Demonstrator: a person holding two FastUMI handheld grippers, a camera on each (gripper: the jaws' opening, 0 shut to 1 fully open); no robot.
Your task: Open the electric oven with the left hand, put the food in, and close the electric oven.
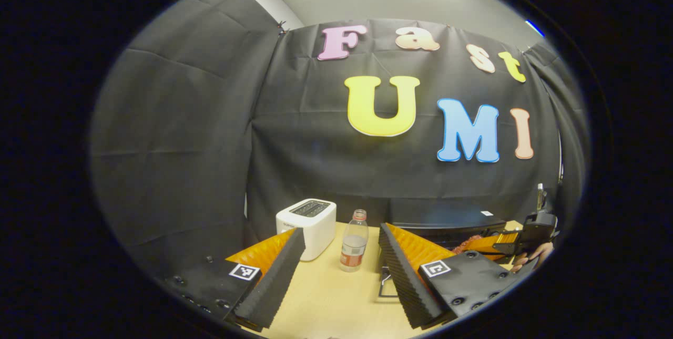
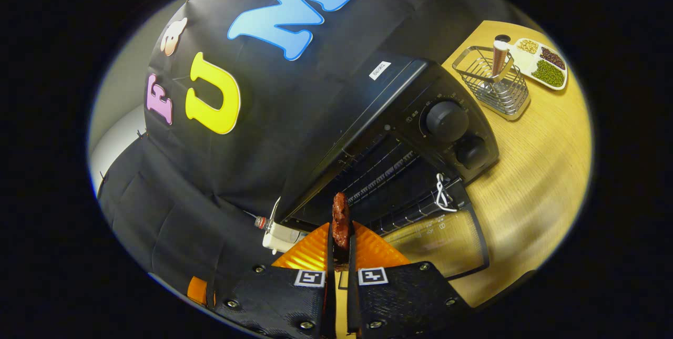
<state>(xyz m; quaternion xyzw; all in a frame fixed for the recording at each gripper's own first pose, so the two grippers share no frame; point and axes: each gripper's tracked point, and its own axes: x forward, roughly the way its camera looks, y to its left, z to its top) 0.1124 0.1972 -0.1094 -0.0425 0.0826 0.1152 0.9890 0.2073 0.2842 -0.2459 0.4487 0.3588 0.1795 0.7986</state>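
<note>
Left gripper view has your left gripper (image 1: pixel 340 270) with its jaws spread wide and empty above the pale wooden table (image 1: pixel 336 302); a white plastic toaster (image 1: pixel 307 234) sits at about 11 o'clock from the fingers and a clear plastic bottle with a red label (image 1: pixel 353 247) stands just past them at 12 o'clock. Out at 3 o'clock you can see the black metal electric oven (image 1: pixel 447 221), with the right gripper (image 1: pixel 505 244) and a hand near its front, well apart from your left jaws. Right gripper view shows the right gripper (image 2: pixel 340 247) closed on a thin dark reddish strip of food (image 2: pixel 340 222), which stands up between the fingers, its long axis pointing to 12 o'clock. The oven (image 2: pixel 399 118) lies straight ahead with its glass door (image 2: pixel 441 244) dropped open toward 4 o'clock and the wire rack (image 2: pixel 378 171) exposed. So the food's tip already points at the cavity mouth, and your right hand is the nearer one; I judge the move is a straight push forward onto the rack. A wire basket (image 2: pixel 497 84) and a white tray of beans (image 2: pixel 541 60) sit at 2 o'clock, clear of the path.
</note>
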